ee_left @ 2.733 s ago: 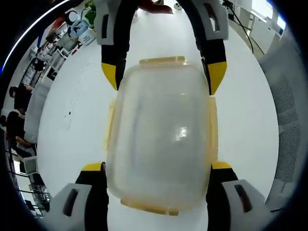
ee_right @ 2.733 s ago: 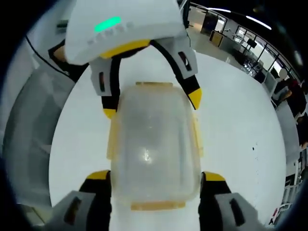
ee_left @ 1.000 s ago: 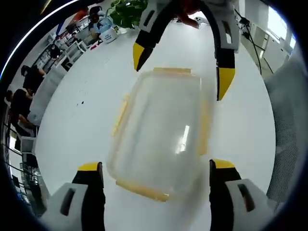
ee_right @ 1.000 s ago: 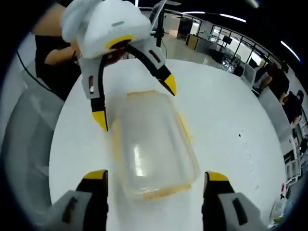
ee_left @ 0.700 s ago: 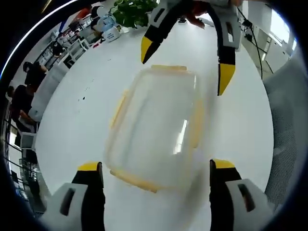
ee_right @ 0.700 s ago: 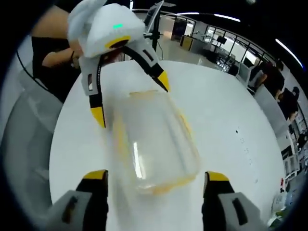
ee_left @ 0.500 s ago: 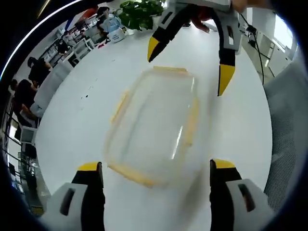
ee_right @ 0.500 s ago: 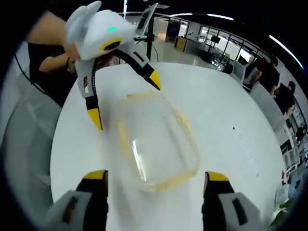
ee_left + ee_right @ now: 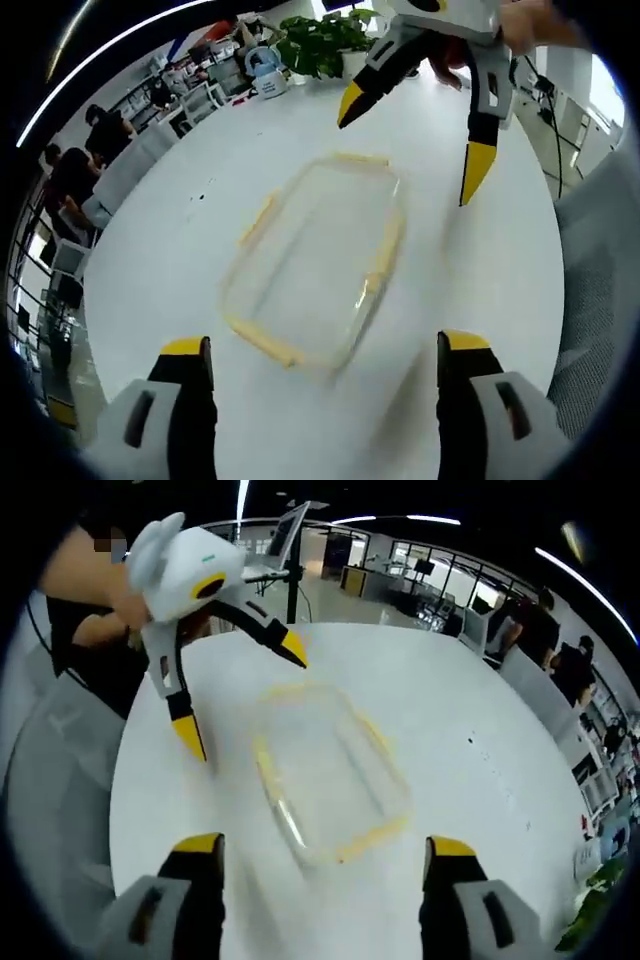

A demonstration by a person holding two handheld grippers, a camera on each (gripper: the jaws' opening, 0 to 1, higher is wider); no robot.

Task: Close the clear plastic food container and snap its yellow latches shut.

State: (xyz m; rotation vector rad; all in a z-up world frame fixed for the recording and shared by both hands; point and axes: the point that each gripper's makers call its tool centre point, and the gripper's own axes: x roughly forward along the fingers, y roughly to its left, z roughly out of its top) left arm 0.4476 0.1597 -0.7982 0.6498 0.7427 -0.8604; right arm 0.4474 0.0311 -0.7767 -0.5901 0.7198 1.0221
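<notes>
Clear container, lidded, on white table — latches apparently down, blurred. Left gripper, right gripper — jaws open, empty, clear of container.

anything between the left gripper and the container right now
Nothing visible. The clear plastic food container with yellow latches lies alone on the white round table, with bare tabletop between it and the open left gripper. The right gripper, also open, hovers beyond its far end.

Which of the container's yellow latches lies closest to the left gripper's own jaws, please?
The latch on the short end of the container, the edge facing the left gripper. The opposite end latch lies far off, toward the right gripper.
</notes>
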